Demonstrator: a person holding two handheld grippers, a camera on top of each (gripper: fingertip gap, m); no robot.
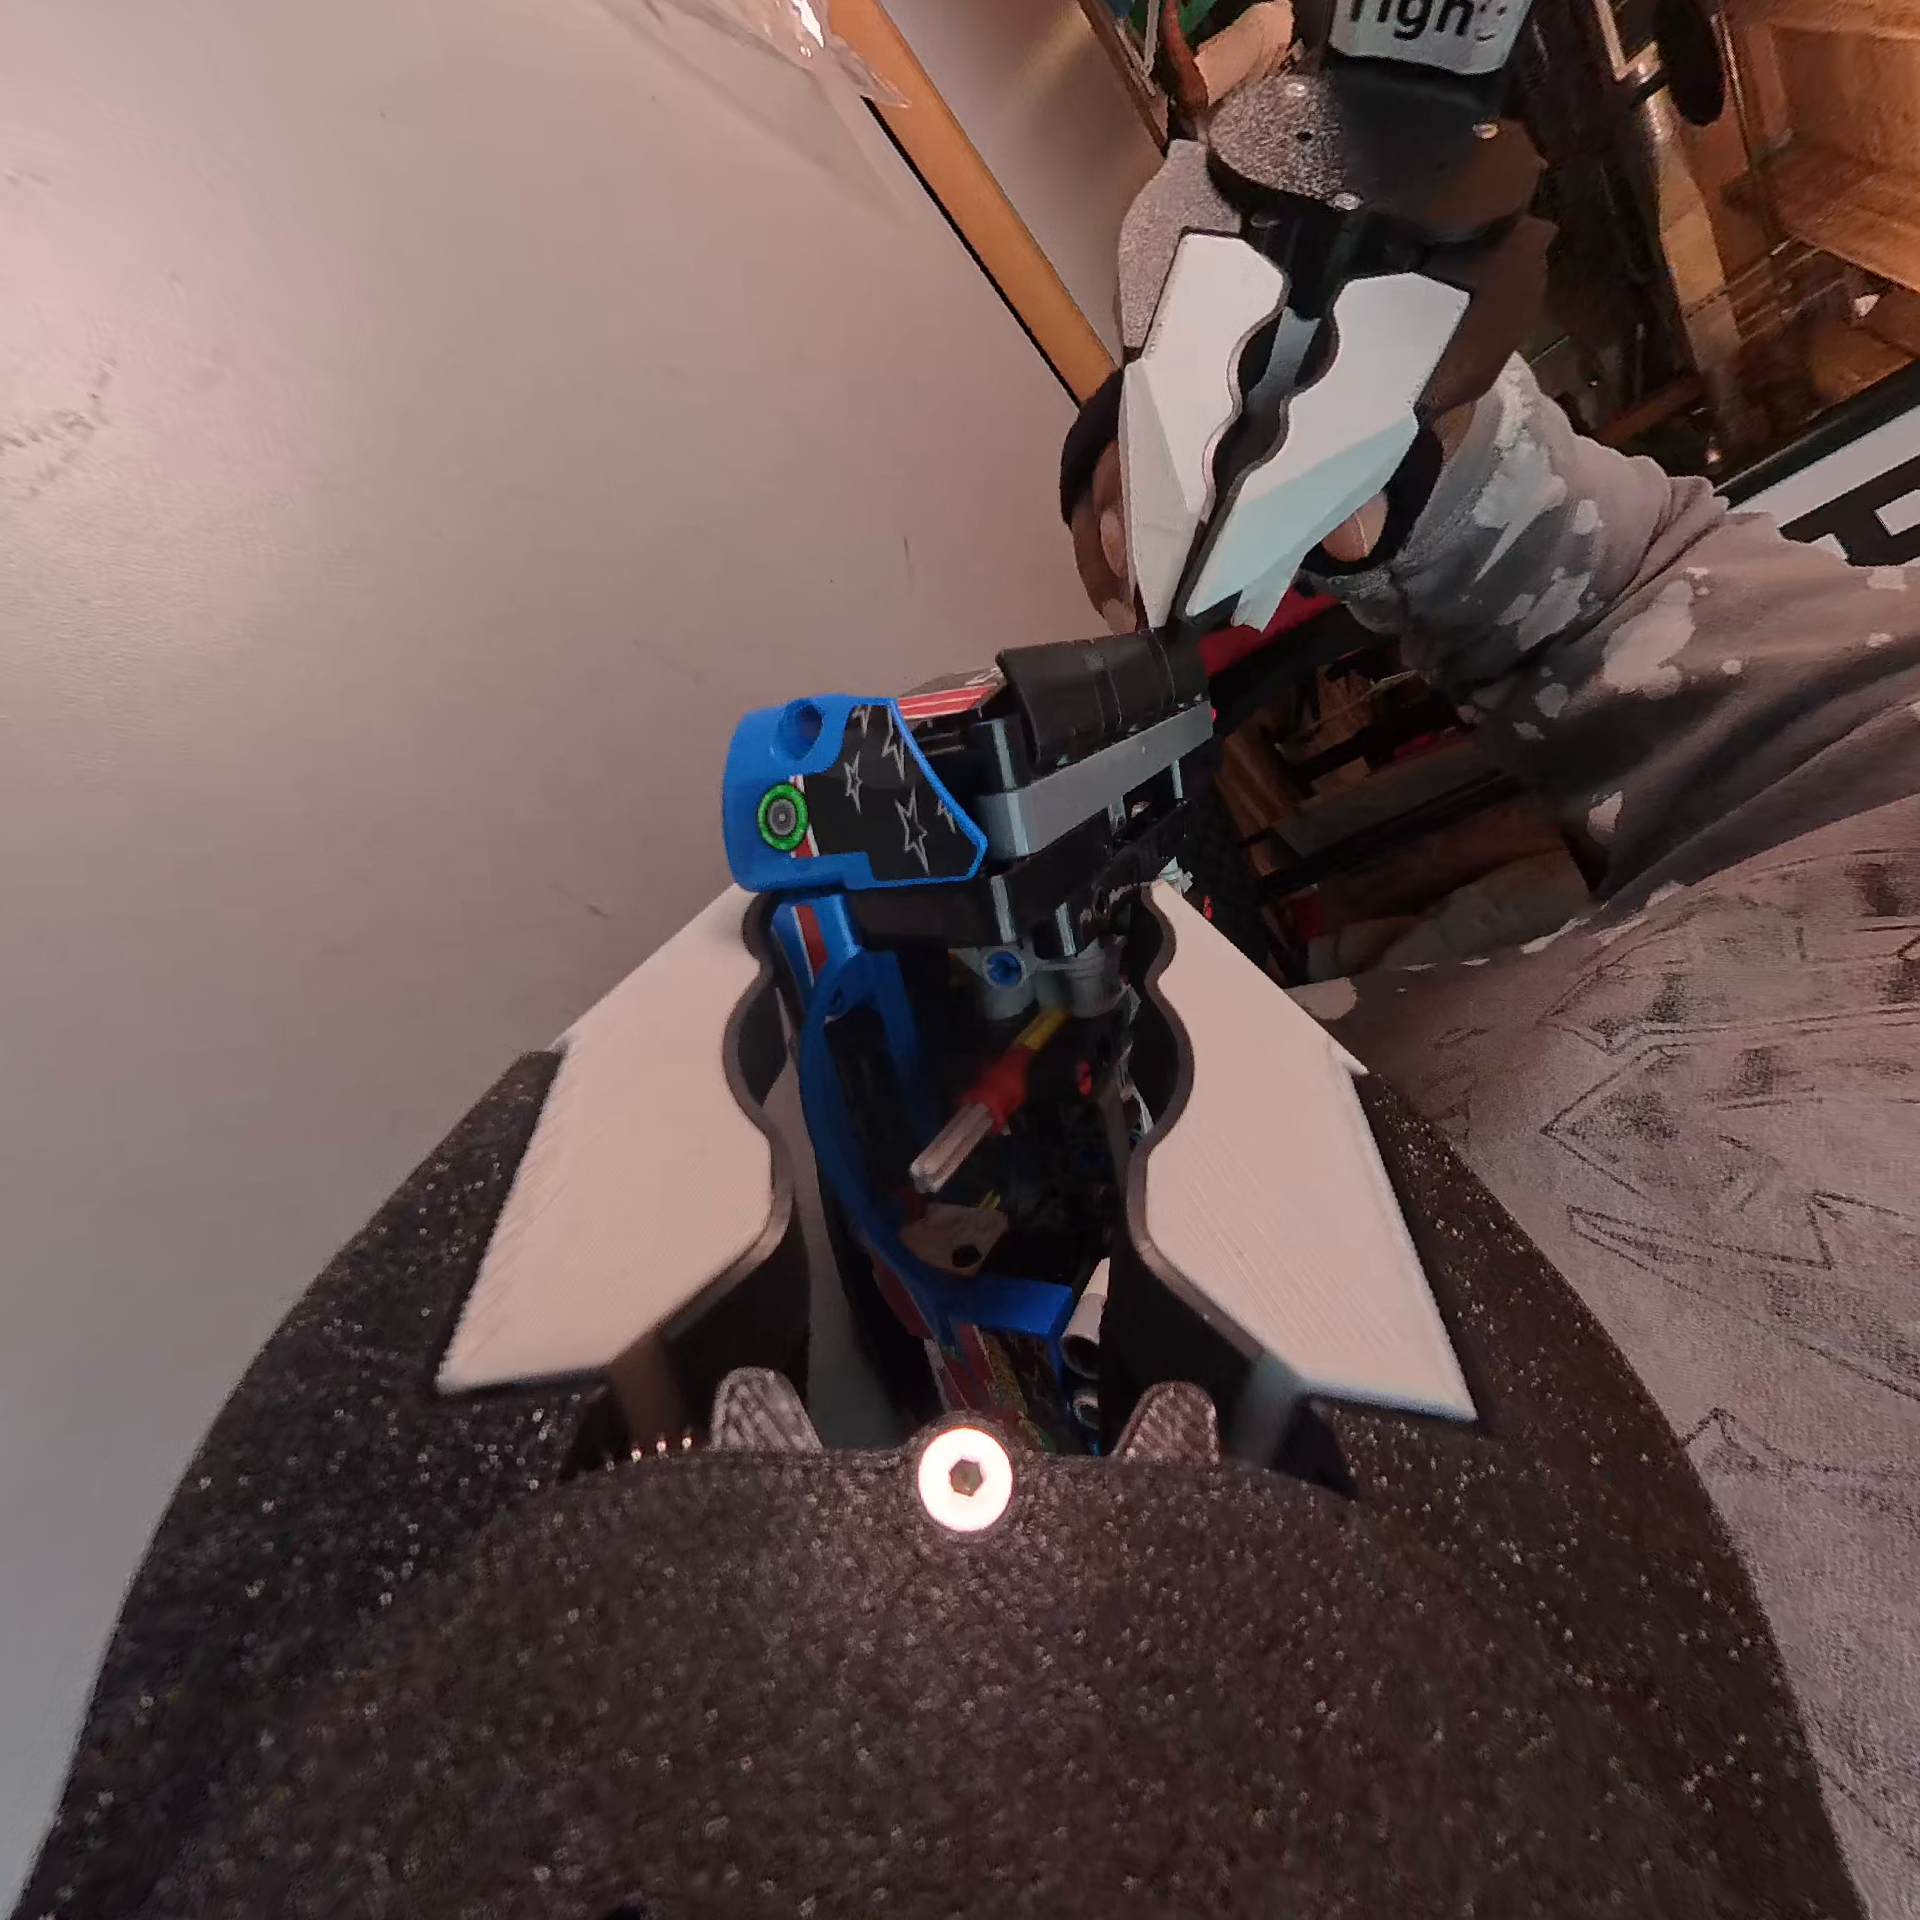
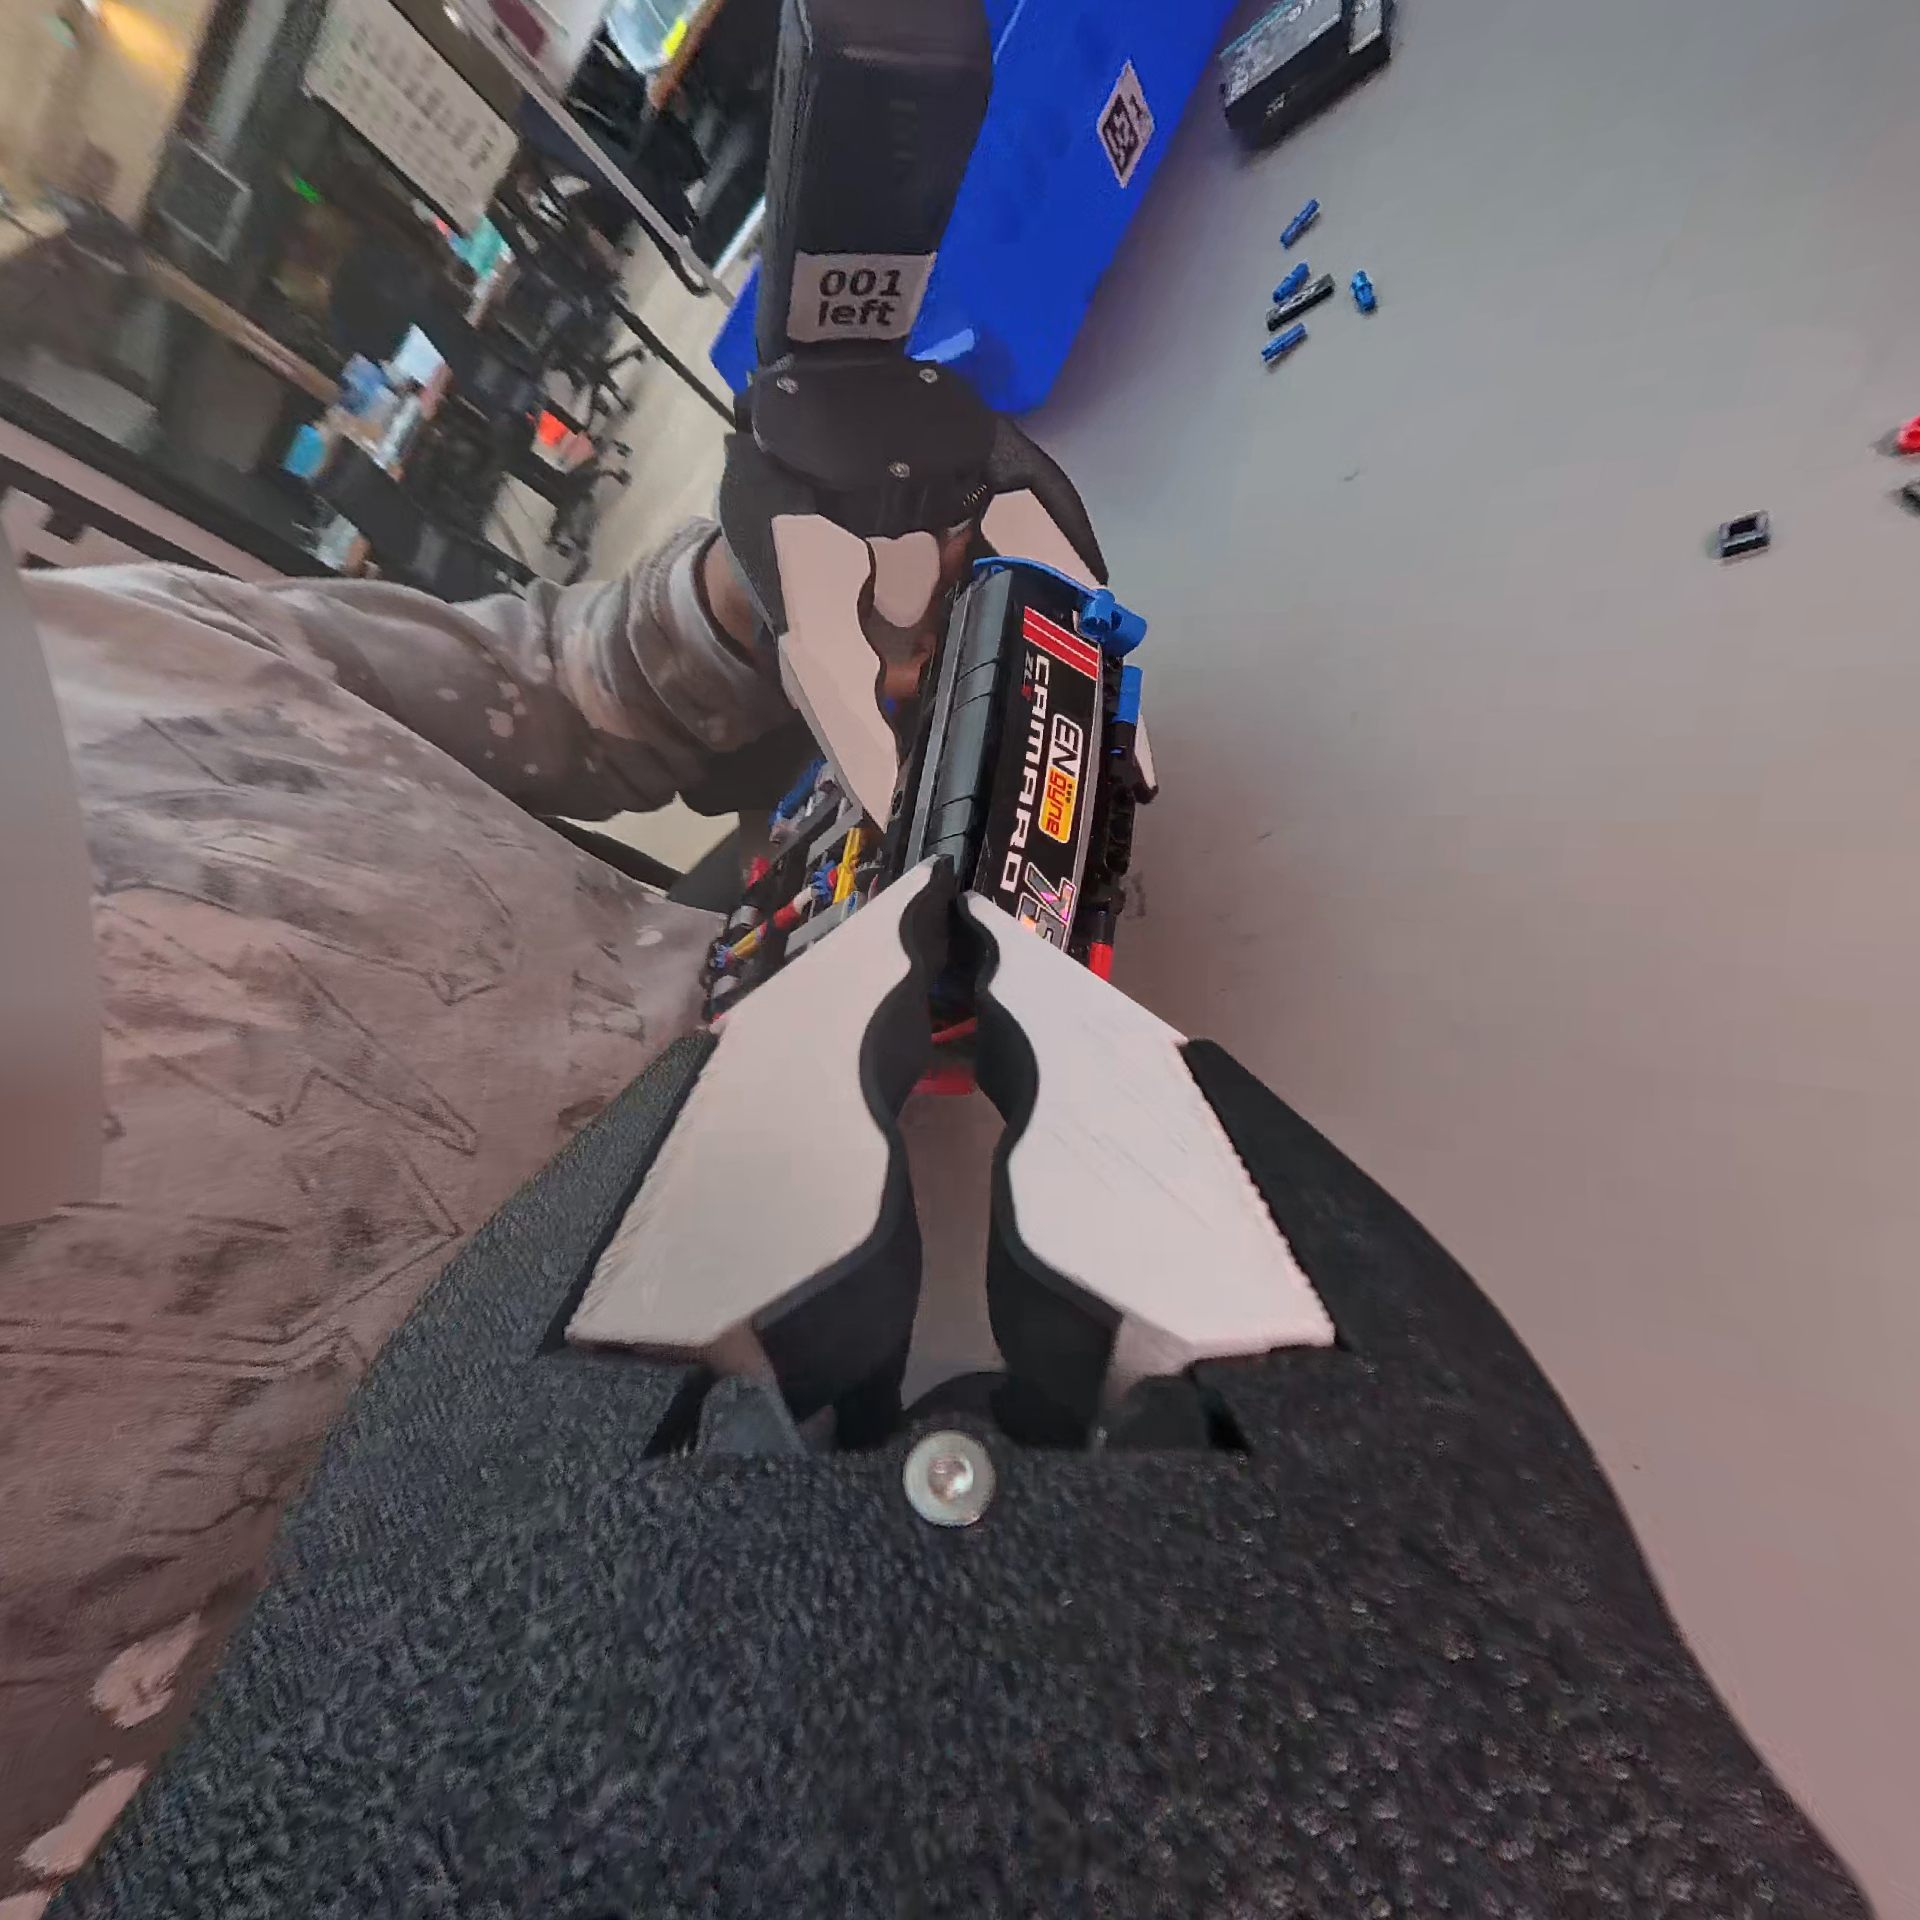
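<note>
A toy car built of bricks [image 1: 862,790], with a blue and black body with star and stripe stickers, sits between my left gripper's [image 1: 951,899] two white fingers. Both pads press on its sides, and it is held on edge against the pale table [image 1: 416,520]. The right wrist view shows the same car [image 2: 1039,748] with the left gripper [image 2: 1013,800] clamped across it. My right gripper [image 2: 951,902] is shut, its tips together at the near end of the car's black roof part. The left wrist view shows those shut tips [image 1: 1174,623] touching the black part [image 1: 1101,675].
A blue bin [image 2: 1039,156] stands behind the left gripper. Small blue pins [image 2: 1294,281], a black piece [image 2: 1740,535] and a dark box [image 2: 1304,62] lie on the table at the right. A person's grey sleeve [image 1: 1558,582] and grey garment [image 2: 260,883] lie close by. One gripper's finger ends stand about 7 centimetres off the other's. The black piece [image 2: 1740,535] is about 15 centimetres from my left fingertips.
</note>
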